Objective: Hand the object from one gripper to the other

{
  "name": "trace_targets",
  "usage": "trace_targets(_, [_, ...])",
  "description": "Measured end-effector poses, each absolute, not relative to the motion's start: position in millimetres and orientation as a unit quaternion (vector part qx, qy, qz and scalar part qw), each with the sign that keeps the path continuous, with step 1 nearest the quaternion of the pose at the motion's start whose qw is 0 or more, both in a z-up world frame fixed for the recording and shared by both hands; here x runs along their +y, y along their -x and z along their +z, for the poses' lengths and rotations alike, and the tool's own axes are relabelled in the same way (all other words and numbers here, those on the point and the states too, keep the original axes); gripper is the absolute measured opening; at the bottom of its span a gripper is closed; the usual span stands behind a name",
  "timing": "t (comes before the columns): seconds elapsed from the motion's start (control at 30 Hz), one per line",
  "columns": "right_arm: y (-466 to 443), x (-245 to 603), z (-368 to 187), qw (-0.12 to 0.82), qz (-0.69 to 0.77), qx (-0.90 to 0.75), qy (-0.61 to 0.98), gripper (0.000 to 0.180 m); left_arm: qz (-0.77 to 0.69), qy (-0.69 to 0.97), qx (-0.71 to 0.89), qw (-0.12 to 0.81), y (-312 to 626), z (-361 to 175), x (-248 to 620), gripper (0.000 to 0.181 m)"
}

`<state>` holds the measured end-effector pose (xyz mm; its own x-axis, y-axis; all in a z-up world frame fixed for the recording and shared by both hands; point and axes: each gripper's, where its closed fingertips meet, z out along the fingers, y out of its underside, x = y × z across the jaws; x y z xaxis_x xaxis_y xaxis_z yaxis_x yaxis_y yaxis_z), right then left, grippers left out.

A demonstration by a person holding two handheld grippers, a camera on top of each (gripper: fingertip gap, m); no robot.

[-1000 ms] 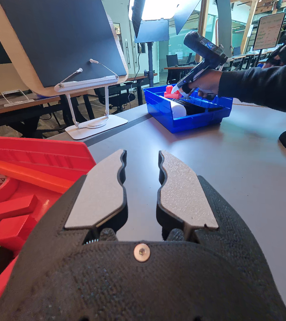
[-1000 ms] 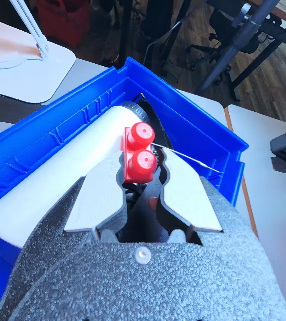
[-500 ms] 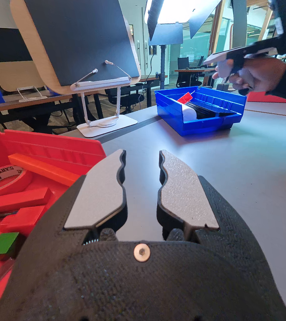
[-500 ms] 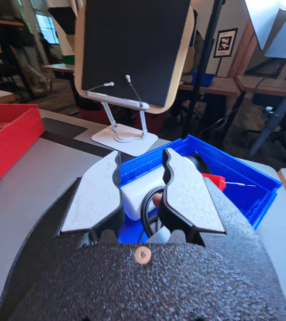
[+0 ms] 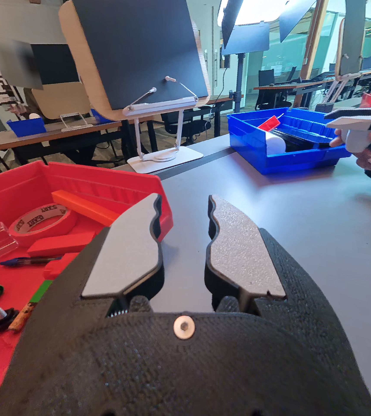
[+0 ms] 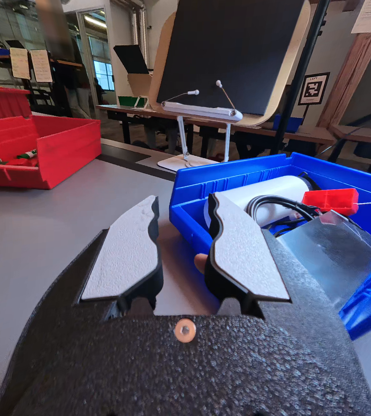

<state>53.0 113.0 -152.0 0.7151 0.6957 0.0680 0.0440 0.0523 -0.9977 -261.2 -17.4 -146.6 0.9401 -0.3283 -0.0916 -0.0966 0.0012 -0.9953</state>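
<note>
A red two-stud brick (image 6: 331, 200) lies in the blue bin (image 6: 225, 174), resting against a white cylinder (image 6: 268, 191); it also shows in the left wrist view (image 5: 269, 123). My right gripper (image 6: 183, 200) is open and empty, held low over the table at the bin's near left corner. It shows at the right edge of the left wrist view (image 5: 328, 120), near the blue bin (image 5: 292, 157). My left gripper (image 5: 183, 200) is open and empty above the grey table (image 5: 292, 225), beside the red bin (image 5: 103, 180).
The red bin holds a tape roll (image 5: 41, 219), red blocks, a pen (image 5: 29, 261) and small parts. The blue bin also holds a black cable (image 6: 270, 202) and a clear bag (image 6: 337, 243). A dark board on a white stand (image 5: 164, 155) stands at the table's back edge. Spacing between my two grippers at the tips: around 35 cm. To the red two-stud brick (image 6: 331, 200): right tips about 25 cm, left tips about 55 cm.
My right gripper let go of the red brick, which now lies in the blue bin, then pulled back and down to the bin's near side. My left gripper turned slightly left.
</note>
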Motion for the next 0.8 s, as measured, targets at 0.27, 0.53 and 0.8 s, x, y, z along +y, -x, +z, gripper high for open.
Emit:
trace_targets(0.27, [-51.9, 107.1, -150.3, 0.662, 0.243, -0.299, 0.643, 0.043, -0.03, 0.701, 0.091, 0.707, 314.6, -118.8, -25.1, 0.042])
trace_targets(0.53, [-42.5, 102.1, -158.3, 0.643, 0.262, -0.314, 0.648, 0.041, 0.035, 0.789, 0.133, 0.598, 378.3, -87.4, -20.0, 0.038])
trace_targets(0.8, [-42.3, 99.3, -157.1, 0.644, 0.267, -0.32, 0.642, 0.037, 0.023, 0.911, 0.247, 0.328, 376.4, -146.5, 26.9, 0.039])
